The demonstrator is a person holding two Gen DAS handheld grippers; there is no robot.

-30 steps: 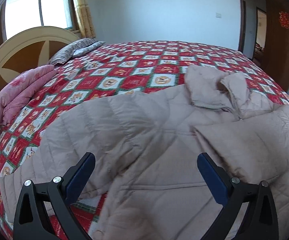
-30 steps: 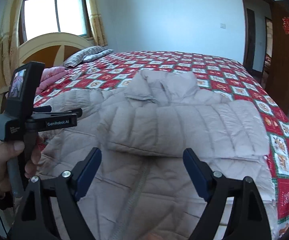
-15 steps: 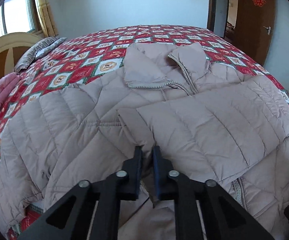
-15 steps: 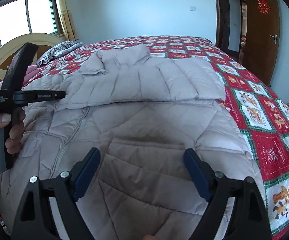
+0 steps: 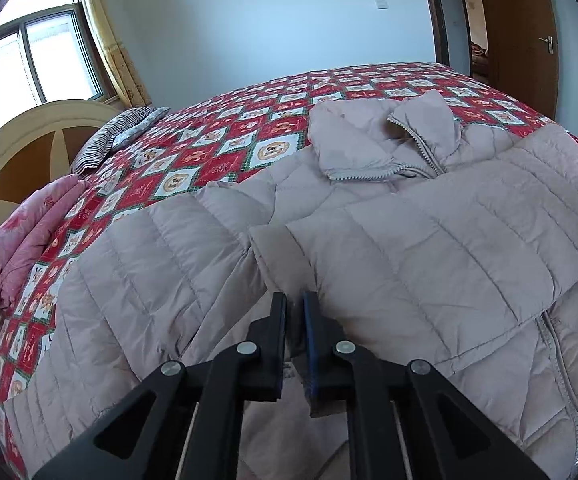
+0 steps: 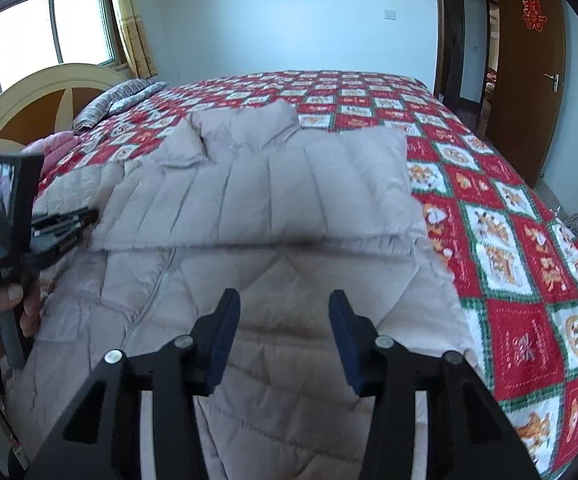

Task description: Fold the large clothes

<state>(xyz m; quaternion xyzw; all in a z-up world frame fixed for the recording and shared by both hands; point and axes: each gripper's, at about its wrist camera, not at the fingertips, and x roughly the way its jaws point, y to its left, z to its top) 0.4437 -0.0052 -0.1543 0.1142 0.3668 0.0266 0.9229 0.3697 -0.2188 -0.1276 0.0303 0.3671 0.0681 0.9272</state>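
A beige quilted down jacket (image 5: pixel 429 240) lies spread on the bed, collar at the far end, one sleeve folded across its front. It also shows in the right wrist view (image 6: pixel 273 200). My left gripper (image 5: pixel 295 312) is shut, its tips pinching a fold of the jacket by the folded sleeve's cuff. In the right wrist view the left gripper (image 6: pixel 83 218) sits at the cuff end of that sleeve. My right gripper (image 6: pixel 284 300) is open and empty, just above the jacket's lower front.
The bed carries a red, white and green patterned quilt (image 6: pixel 509 232). A folded pink blanket (image 5: pixel 29 240) and a striped pillow (image 5: pixel 117 136) lie by the cream headboard (image 5: pixel 21 144). A brown door (image 6: pixel 529 80) stands at the right.
My left gripper went from open to shut on the jacket near the sleeve cuff. My right gripper's jaws have come closer together and stay open.
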